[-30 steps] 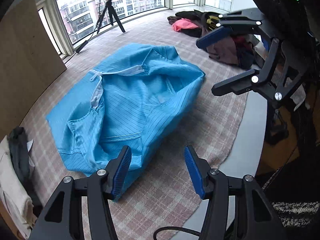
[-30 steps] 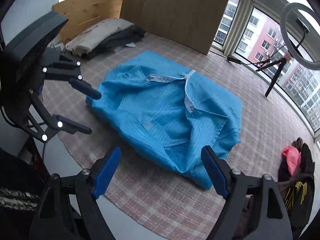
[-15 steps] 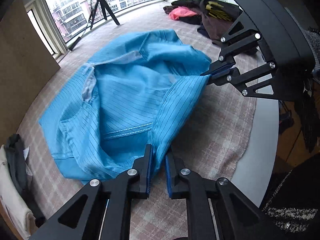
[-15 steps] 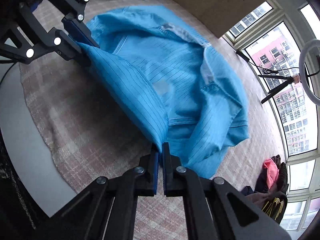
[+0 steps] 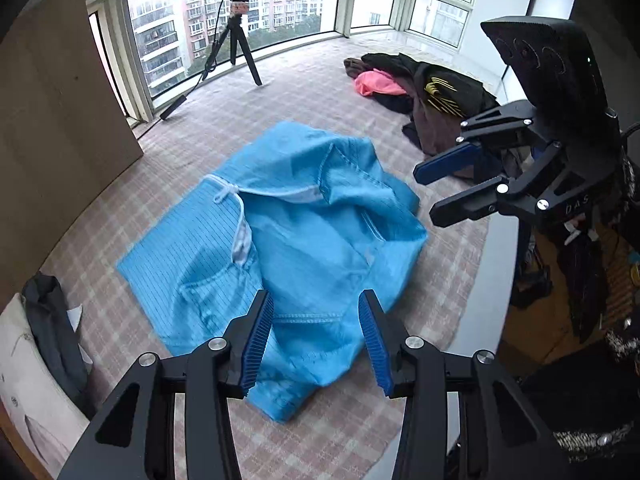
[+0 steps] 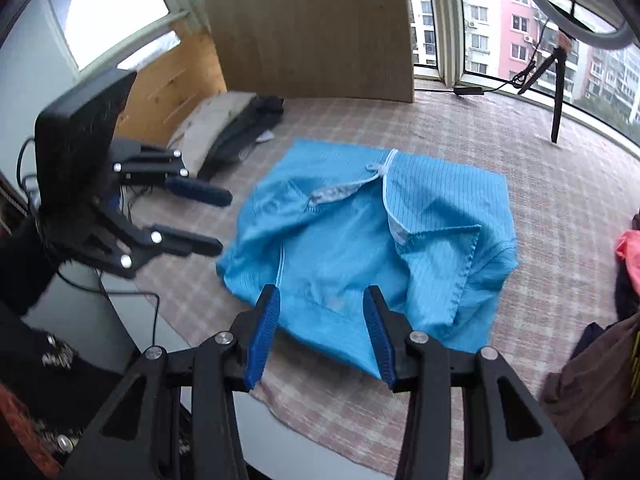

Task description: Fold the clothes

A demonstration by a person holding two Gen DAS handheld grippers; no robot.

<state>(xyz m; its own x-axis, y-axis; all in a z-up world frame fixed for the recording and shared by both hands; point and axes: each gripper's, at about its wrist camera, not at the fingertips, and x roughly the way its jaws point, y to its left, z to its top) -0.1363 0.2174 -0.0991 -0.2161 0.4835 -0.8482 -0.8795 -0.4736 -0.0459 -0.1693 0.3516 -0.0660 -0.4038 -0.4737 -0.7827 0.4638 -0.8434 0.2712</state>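
Observation:
A blue pinstriped garment (image 5: pixel 312 240) lies partly folded on the checked cloth, with its white-lined collar on top. It also shows in the right wrist view (image 6: pixel 360 248). My left gripper (image 5: pixel 316 340) is open and empty, hovering over the garment's near edge. My right gripper (image 6: pixel 320 332) is open and empty above the garment's near hem. The right gripper also shows in the left wrist view (image 5: pixel 448 192), open, at the garment's right side. The left gripper also shows in the right wrist view (image 6: pixel 208 220), open, at the garment's left side.
A pile of dark and pink clothes (image 5: pixel 420 88) lies at the far right. Folded beige and black clothes (image 5: pixel 36 344) lie at the left. A ring-light tripod (image 5: pixel 240 48) stands by the windows. A wooden board (image 6: pixel 312 28) leans at the back. The table's white edge (image 5: pixel 496 280) is near.
Half a second ago both grippers were shut on the garment's near edge and lifting it. Now both are open, pulled back, and the garment lies folded further over.

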